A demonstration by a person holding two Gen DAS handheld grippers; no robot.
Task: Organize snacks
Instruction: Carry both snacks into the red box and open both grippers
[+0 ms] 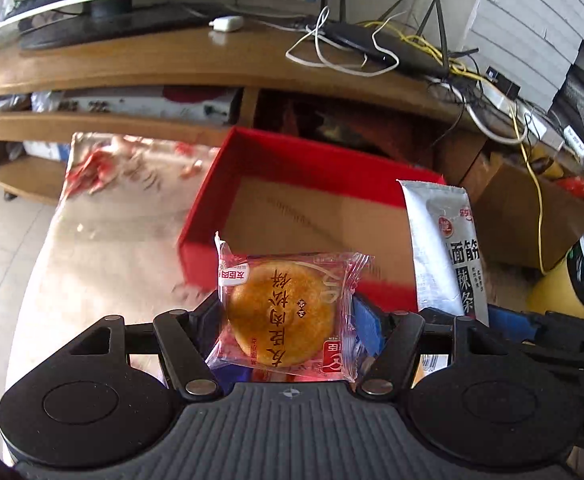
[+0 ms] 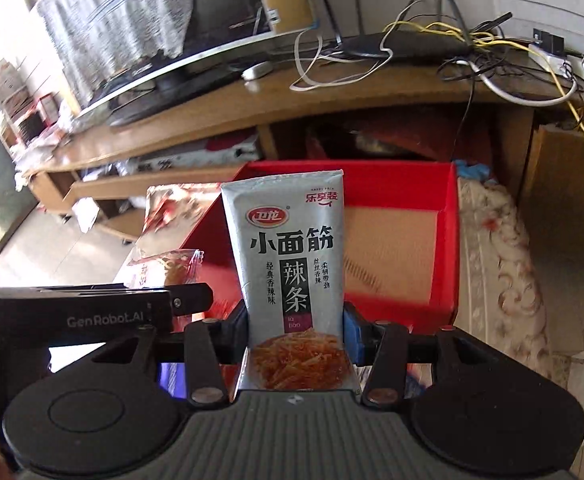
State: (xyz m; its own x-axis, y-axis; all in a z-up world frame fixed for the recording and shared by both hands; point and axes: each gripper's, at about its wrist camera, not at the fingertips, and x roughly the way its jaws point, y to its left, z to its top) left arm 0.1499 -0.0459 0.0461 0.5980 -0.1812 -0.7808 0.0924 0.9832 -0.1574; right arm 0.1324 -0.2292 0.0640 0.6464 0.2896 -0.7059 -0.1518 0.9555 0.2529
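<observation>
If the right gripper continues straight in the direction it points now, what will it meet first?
Probably the red box: the right gripper, shut on the silver spicy-strip packet, points at its open inside. The near wall is hidden behind the packet, so depth is uncertain.

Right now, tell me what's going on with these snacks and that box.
A person is sorting snacks with a gripper in each hand. The left gripper holds a wrapped round pastry; the right gripper holds a grey spicy-strip packet upright. Both are poised in front of an open red box, which looks empty where its floor shows. Neither snack is in it yet.
</observation>
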